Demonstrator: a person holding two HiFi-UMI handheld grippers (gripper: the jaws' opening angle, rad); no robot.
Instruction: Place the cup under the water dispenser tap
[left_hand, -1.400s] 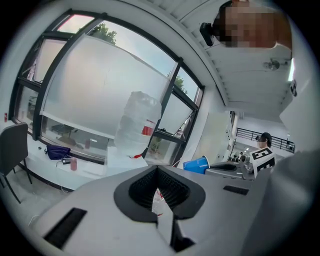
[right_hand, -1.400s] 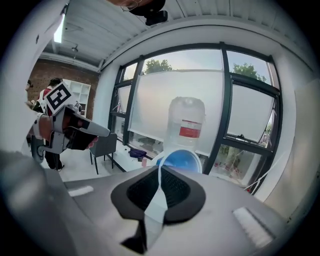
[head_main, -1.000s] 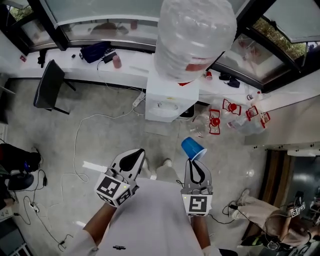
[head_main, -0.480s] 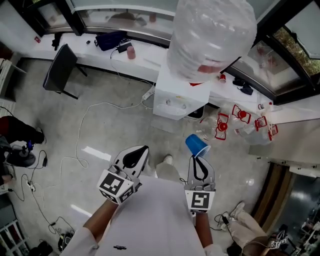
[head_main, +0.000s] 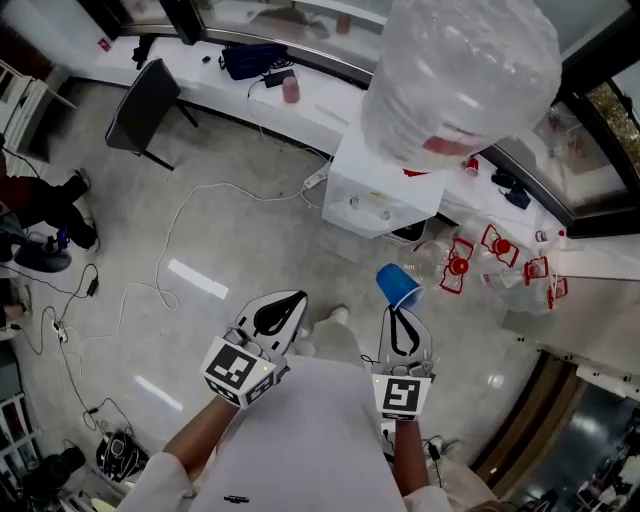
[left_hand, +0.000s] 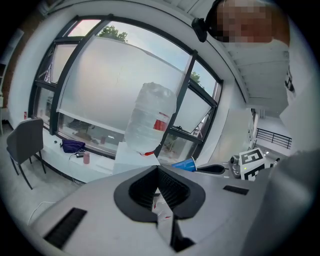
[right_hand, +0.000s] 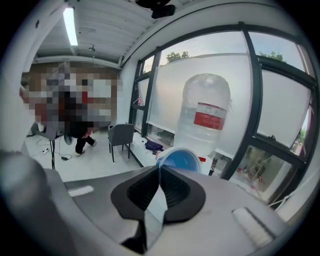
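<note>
My right gripper (head_main: 403, 312) is shut on the rim of a blue plastic cup (head_main: 399, 285), which tilts up and away from the jaws. In the right gripper view the cup (right_hand: 181, 160) opens toward the camera just past the closed gripper (right_hand: 159, 169). The white water dispenser (head_main: 381, 198) with its big clear bottle (head_main: 462, 70) stands ahead on the floor, still apart from the cup. My left gripper (head_main: 285, 308) is shut and holds nothing; in its own view the left gripper (left_hand: 158, 169) has its pads together, and the cup (left_hand: 183, 164) shows to the right.
A white counter (head_main: 250, 80) runs along the windows with a dark bag (head_main: 248, 58) and a pink cup (head_main: 291, 90). A grey chair (head_main: 148, 104) stands at the left. Empty bottles with red caps (head_main: 495, 258) lie right of the dispenser. White cables (head_main: 180, 240) trail over the floor.
Both grippers and the cup have come closer to the dispenser, which now looms larger and nearer in the head view. The grip on the cup is unchanged.
</note>
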